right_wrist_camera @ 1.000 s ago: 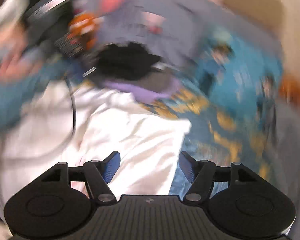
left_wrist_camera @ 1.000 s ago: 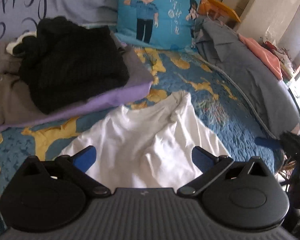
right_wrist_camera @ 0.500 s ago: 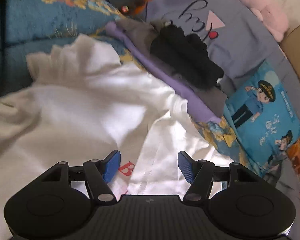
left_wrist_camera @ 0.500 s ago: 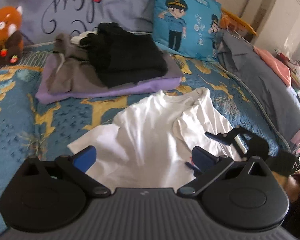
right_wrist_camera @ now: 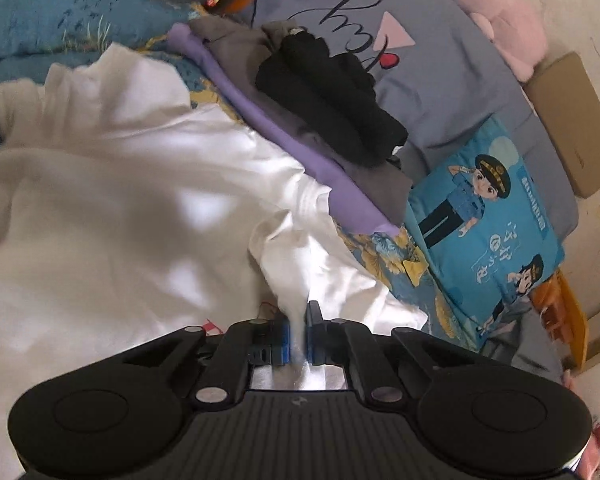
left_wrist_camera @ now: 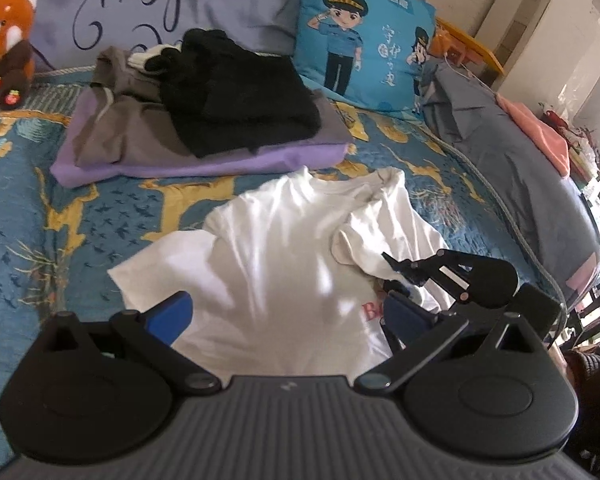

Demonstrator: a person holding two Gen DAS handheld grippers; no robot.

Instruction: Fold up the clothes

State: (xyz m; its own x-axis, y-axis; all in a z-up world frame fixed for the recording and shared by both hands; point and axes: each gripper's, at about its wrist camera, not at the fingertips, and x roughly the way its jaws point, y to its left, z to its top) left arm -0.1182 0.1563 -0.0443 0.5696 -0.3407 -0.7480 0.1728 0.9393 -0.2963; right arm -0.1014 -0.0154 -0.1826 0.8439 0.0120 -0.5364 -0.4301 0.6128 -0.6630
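Left gripper [left_wrist_camera: 286,312]: fingers spread wide, nothing between them; white T-shirt [left_wrist_camera: 284,264] lies crumpled on the bed [left_wrist_camera: 72,216] just ahead.
Folded stack [left_wrist_camera: 204,120]: purple, grey and black, beyond the left fingertips.
Right gripper [right_wrist_camera: 298,330]: jaws have just been closing; blue pads [right_wrist_camera: 285,336] now pinch a fold of the white T-shirt's hem.
Cartoon pillow [right_wrist_camera: 488,224]: right of the right fingers.

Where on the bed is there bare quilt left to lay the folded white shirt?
Bare quilt lies left of the white T-shirt, below the plush toy. A narrower strip runs between the shirt and the grey bedding. The back is crowded: folded stack and cartoon pillow.
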